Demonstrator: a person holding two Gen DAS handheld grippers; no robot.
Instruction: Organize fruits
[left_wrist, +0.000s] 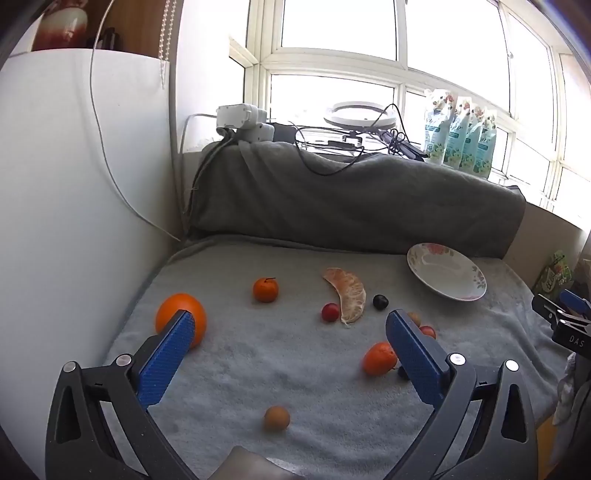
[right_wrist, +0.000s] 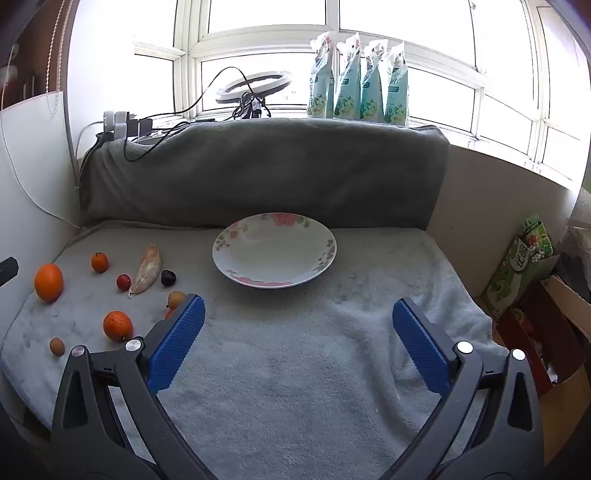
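Left gripper (left_wrist: 291, 332) fingers apart, empty | right gripper (right_wrist: 298, 321) fingers apart, empty | right finger (left_wrist: 413, 354) half-hides small fruits (left_wrist: 428, 330) | big orange (left_wrist: 177, 314) partly covered | plate (right_wrist: 274, 221) unfilled

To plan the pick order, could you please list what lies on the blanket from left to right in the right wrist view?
Large orange → tangerine → red grape → peeled citrus segment → dark grape → plate.

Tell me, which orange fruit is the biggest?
The big orange at the far left of the blanket, behind the left tongs' left finger. The two other orange fruits, the stemmed one and the mandarin, are clearly smaller.
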